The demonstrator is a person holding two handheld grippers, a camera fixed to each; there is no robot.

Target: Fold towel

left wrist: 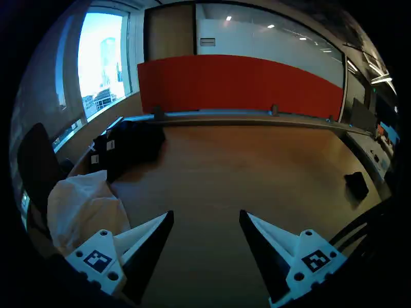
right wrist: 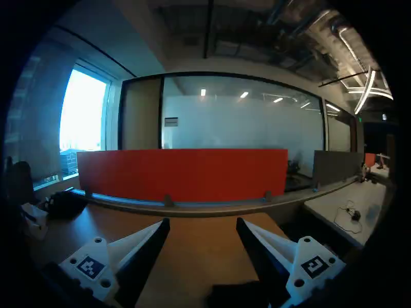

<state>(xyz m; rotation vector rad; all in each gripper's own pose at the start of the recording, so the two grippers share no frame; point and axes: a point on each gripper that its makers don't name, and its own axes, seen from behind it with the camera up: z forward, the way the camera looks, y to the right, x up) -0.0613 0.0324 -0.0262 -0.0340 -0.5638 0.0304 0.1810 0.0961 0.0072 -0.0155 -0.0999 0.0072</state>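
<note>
Both the left gripper and right gripper hover above the tabletop, fingers spread empty, crumpled towel near the left.

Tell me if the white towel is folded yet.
Not folded: the white towel is a rumpled, lumpy heap with no flat layers or straight edges.

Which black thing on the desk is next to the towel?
The large black bag, on the left in the left gripper view, just behind the white towel. The small black item lies alone at far right.
</note>
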